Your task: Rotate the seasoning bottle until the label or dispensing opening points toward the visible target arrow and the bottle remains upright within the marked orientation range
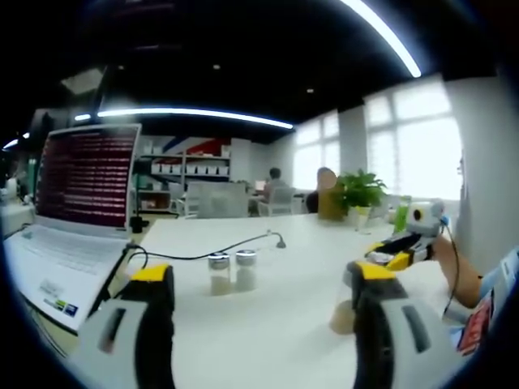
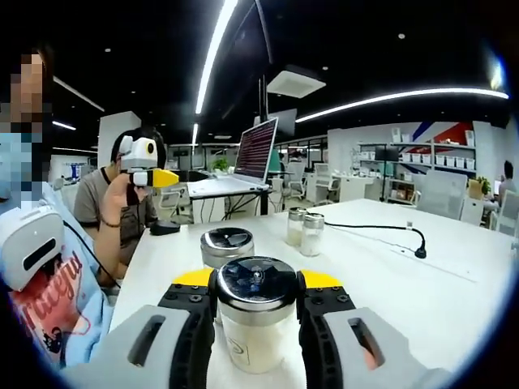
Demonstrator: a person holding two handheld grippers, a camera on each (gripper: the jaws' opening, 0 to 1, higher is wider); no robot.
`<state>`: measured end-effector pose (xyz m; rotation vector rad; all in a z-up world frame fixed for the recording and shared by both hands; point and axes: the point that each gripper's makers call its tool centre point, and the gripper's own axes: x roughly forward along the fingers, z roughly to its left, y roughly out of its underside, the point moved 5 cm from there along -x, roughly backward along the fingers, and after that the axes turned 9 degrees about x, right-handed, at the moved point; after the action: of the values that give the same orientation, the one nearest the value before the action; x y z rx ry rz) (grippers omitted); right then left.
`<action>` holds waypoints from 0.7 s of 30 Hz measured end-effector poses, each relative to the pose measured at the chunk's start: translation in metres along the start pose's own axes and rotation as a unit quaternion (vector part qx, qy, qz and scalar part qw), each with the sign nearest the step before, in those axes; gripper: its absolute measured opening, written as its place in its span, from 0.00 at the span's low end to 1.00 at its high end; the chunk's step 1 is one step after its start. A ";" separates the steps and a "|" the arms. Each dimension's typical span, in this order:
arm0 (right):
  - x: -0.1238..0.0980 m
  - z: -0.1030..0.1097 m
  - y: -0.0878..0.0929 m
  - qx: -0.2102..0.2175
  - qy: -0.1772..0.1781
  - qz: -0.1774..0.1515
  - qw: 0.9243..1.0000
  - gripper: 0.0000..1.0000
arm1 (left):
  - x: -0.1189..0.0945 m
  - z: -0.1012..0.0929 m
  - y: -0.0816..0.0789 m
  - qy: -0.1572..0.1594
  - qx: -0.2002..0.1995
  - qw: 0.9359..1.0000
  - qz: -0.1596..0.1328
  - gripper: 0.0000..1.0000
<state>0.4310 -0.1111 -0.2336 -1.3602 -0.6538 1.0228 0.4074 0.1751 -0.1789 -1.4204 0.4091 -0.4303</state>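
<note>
The right gripper (image 2: 258,312) held a seasoning bottle (image 2: 257,322) upright between its jaws on the white table (image 2: 454,284). Just behind that bottle stood a second jar (image 2: 227,246). The left gripper (image 1: 263,304) was wide, holding nothing, near the laptop (image 1: 69,219).

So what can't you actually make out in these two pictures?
- Target arrow: I cannot find one on the white table in the right gripper view.
- Label of the clear glass seasoning bottle with silver lid: covered by the right hand-held gripper clamping it.
- Second silver-lidded jar: body hidden behind the gripped bottle.
- Laptop screen text: too blurred, left gripper view.
</note>
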 end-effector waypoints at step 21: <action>0.001 0.008 0.004 0.007 0.093 -0.034 0.995 0.38 | -0.001 0.002 0.000 -0.002 -0.001 1.000 -0.001 0.96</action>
<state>0.4236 -0.1069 -0.2362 -1.3919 -0.5482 0.8336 0.4079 0.1774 -0.1791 -1.4239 0.4051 -0.4292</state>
